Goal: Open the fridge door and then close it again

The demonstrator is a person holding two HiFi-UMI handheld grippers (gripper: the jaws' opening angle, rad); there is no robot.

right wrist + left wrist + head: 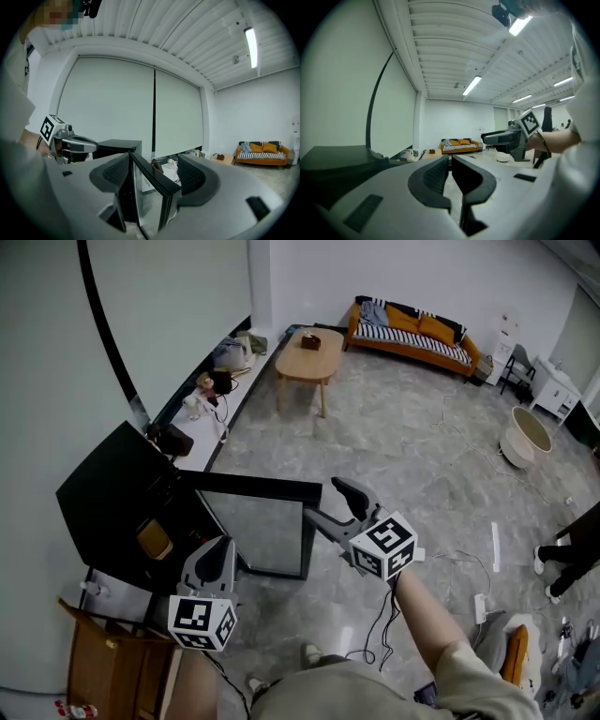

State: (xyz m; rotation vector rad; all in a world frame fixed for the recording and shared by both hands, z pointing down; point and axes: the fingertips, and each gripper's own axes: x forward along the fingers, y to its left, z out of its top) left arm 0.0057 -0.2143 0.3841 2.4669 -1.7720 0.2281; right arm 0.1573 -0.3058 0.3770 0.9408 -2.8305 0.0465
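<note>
A small black fridge (pixel 117 498) stands against the left wall with its glass door (pixel 258 531) swung open into the room. My right gripper (pixel 323 500) is open, its jaws standing wide on either side of the door's free edge (pixel 161 187) without pressing on it. In the right gripper view the fridge body (pixel 117 146) shows behind the door. My left gripper (pixel 223 549) is shut and empty, hovering in front of the fridge near the door's hinge side. Its closed fingers (pixel 440 176) point across the room, with the right gripper (pixel 508 138) off to their right.
A wooden cabinet (pixel 108 662) stands at the fridge's near side. A low ledge (pixel 225 395) with small items runs along the left wall. Farther off are a wooden coffee table (pixel 309 357), an orange sofa (pixel 412 334) and a white tub (pixel 527 437). Cables and a person's feet (pixel 561 563) lie to the right.
</note>
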